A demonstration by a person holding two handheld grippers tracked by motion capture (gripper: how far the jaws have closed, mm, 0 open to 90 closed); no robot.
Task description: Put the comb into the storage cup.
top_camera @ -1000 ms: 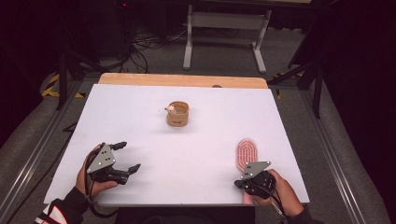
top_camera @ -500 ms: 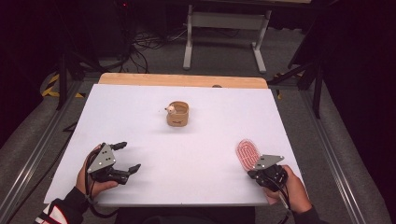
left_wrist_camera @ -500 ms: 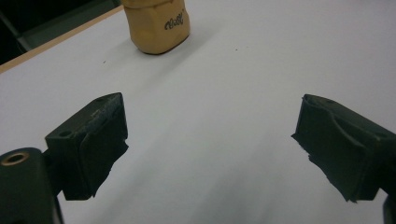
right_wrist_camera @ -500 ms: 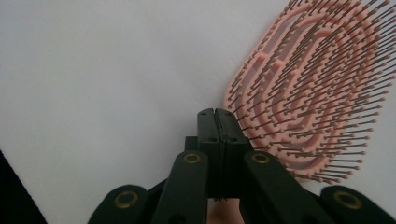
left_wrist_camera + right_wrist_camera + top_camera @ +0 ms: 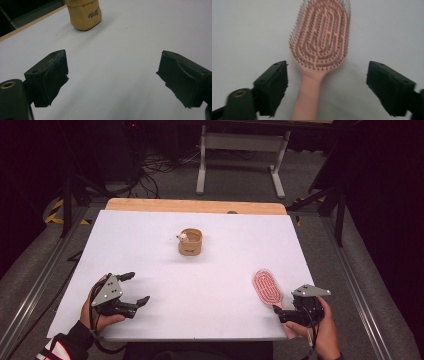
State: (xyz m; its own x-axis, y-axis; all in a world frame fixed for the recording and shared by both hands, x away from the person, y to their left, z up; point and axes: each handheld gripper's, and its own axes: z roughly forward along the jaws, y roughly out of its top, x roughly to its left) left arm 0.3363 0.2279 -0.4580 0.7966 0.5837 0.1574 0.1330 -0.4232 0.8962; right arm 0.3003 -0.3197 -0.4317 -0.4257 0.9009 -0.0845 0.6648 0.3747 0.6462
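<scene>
Right gripper (image 5: 325, 87) jaws have just been opening and now stand wide; the pink hairbrush (image 5: 319, 50) lies flat between and ahead of them, handle running back toward the gripper, neither pad touching it.

Risk, as judged: the slim handle may roll or skid on the smooth white table (image 5: 210, 275) if the jaws close off-centre, or the bristles may snag a pad.

Brush: oval vented head, bristles up, pale pink.

Left gripper (image 5: 131, 289) released, nothing in it.
</scene>
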